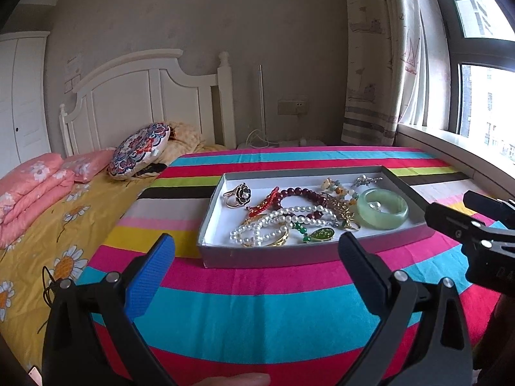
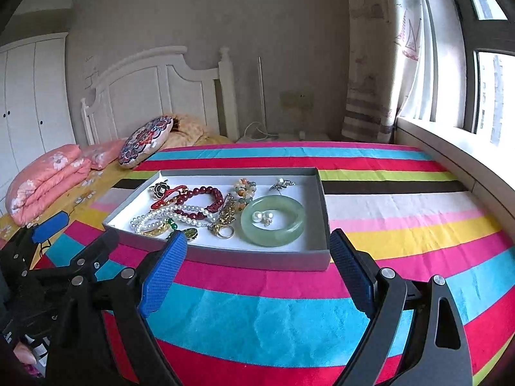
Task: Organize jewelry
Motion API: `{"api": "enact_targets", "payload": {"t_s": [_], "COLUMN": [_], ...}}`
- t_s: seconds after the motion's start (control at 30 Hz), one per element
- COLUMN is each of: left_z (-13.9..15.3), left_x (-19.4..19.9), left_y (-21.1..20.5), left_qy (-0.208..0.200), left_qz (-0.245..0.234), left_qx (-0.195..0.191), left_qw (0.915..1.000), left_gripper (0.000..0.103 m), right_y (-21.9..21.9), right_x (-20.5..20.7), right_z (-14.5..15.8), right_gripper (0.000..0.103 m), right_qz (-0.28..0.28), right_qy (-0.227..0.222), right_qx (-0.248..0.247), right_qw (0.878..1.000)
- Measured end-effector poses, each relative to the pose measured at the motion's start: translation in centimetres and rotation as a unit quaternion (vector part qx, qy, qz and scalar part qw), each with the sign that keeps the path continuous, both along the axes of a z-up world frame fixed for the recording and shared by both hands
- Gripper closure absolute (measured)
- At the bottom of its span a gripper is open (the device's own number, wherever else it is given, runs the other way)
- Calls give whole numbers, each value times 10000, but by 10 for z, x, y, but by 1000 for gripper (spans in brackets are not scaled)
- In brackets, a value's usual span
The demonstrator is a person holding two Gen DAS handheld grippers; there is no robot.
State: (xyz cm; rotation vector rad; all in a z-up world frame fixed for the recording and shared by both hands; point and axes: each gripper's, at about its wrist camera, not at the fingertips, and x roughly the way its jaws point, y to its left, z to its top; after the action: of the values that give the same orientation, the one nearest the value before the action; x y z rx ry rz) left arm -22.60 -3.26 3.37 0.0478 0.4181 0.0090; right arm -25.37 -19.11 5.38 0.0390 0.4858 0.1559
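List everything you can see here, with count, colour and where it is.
Tray: one, grey outside, white inside, on the striped cover.
Bangle: one, pale green, right part of tray.
Pearl earrings: two, white, inside the bangle.
Pearl strand: one, white, front left of tray.
Dark red bracelet: one, middle of tray.
Flower ring: one, black and gold, back left of tray.
Green pendant: one, front of tray.
Mixed bead bracelet: one, pale green and orange, back of tray.
Brooch: one, silvery, back right of tray.
Striped cover: one, multicolour, under tray.
Round cushion: one, patterned, by the headboard.
Pink quilt: one, folded, far left.
Left gripper: open, blue pads.
Right gripper: open, blue pads.
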Motion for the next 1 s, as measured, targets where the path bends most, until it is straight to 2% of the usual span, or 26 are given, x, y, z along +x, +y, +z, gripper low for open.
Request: {"api": "enact_targets", "payload": {"t_s": [1.0], "left_z": [-2], "left_x": [2], "left_y": [1], "left_qy": [37], "left_qz": [-57], "left_qx": [-78], "left_qw": [9999], "left_gripper": [2], "right_y": [0], "right_x": [2], "right_z": [-2], "right_gripper": [17], "right_qz": [25], "right_qy": [66], "right_qx": [-15], "right_qw": [10000]}}
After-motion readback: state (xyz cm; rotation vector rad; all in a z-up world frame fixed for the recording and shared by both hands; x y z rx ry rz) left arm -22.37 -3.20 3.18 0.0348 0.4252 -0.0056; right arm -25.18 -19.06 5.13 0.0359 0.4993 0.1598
